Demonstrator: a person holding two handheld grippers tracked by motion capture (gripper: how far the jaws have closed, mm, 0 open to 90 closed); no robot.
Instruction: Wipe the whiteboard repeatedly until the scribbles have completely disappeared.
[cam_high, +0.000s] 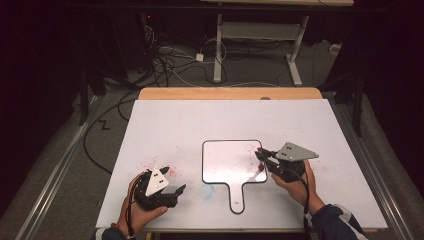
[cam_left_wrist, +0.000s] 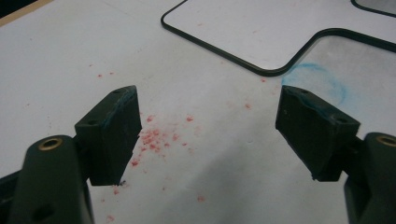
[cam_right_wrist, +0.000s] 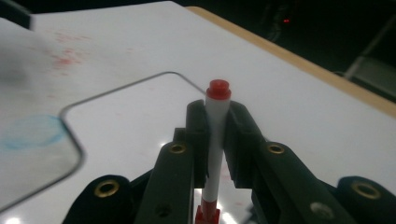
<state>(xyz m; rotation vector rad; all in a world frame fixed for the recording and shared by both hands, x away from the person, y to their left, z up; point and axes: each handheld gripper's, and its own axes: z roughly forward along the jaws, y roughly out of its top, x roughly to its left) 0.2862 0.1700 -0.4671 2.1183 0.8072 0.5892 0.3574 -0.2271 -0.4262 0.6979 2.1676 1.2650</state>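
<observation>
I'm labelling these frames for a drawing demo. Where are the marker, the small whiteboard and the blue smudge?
marker (cam_right_wrist: 216, 135): right gripper view, on its white barrel between the jaws.
whiteboard (cam_high: 227, 162): high view, on its bare white face.
blue smudge (cam_left_wrist: 322, 77): left gripper view, on the ring's upper part.

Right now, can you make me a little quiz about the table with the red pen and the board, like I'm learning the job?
1. True or false: the right tool is shut on the red marker.
2. What is between the jaws of the left tool? A) a sponge B) nothing C) the small whiteboard
3. What colour is the smudge on the table beside the handle of the small whiteboard?

Key:
1. True. The jaws squeeze the marker's white body, and its red cap sticks out past the tips.
2. B. The jaws stand wide apart over red specks on the table.
3. Blue.
</observation>
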